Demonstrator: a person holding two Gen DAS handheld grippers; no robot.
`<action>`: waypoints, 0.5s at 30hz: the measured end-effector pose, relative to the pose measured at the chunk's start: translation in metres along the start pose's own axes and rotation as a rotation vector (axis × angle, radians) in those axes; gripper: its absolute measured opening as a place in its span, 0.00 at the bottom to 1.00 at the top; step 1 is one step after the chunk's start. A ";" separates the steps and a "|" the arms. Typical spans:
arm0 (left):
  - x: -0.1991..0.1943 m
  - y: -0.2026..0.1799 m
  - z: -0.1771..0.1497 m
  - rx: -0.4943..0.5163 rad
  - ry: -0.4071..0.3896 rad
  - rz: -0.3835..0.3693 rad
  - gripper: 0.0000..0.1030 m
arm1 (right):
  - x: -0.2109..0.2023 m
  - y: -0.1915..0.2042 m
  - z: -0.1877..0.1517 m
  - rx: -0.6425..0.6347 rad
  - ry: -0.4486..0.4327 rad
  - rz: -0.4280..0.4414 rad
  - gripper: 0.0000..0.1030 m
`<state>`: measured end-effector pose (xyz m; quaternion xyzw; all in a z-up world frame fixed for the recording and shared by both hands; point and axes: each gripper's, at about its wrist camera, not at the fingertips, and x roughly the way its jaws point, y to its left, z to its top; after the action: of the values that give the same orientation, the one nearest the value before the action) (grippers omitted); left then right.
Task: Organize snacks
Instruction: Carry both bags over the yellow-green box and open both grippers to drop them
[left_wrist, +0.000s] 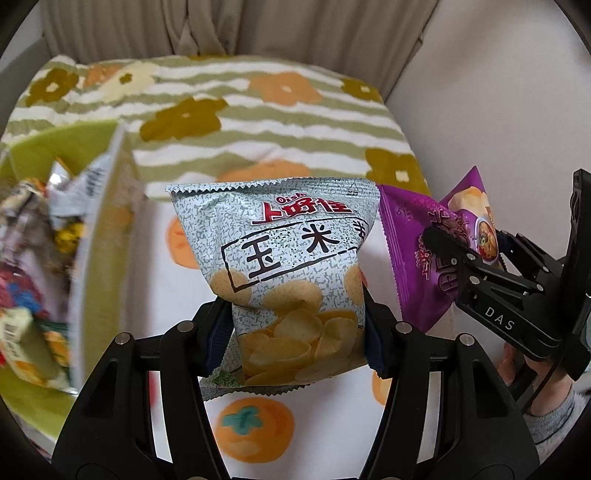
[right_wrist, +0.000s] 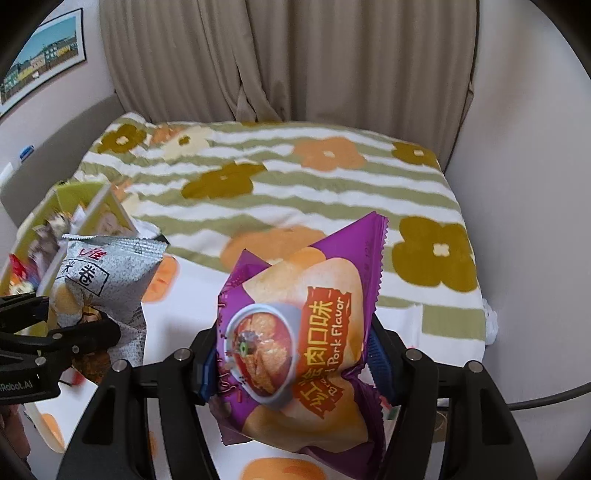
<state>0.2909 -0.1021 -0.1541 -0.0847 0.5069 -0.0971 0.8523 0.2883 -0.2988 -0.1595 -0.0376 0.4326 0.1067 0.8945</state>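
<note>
Soft daylight, fisheye edges, blurred left side

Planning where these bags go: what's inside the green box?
The green box already holds several colourful snack packets, blurred here. Its flap and those packets hide its floor and whatever lies underneath.

A bed (right_wrist: 280, 184) carries everything. Its far half is covered by a green-and-white striped blanket (right_wrist: 332, 192) with olive and orange flowers. The near half shows a white sheet (left_wrist: 147, 229) printed with orange persimmons. A green box (left_wrist: 40, 147) of mixed snack packets sits on the bed at the left, its blurred flap raised toward the middle.
</note>
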 end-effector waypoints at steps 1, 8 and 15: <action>-0.009 0.007 0.002 -0.003 -0.012 0.000 0.54 | -0.004 0.005 0.003 0.002 -0.009 0.005 0.59; -0.070 0.074 0.017 -0.036 -0.094 0.036 0.54 | -0.031 0.069 0.035 0.000 -0.079 0.075 0.59; -0.115 0.159 0.032 -0.083 -0.142 0.103 0.54 | -0.041 0.152 0.065 -0.048 -0.128 0.155 0.59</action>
<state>0.2779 0.0816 -0.0805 -0.1004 0.4525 -0.0260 0.8857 0.2794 -0.1473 -0.0837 -0.0185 0.3736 0.1881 0.9081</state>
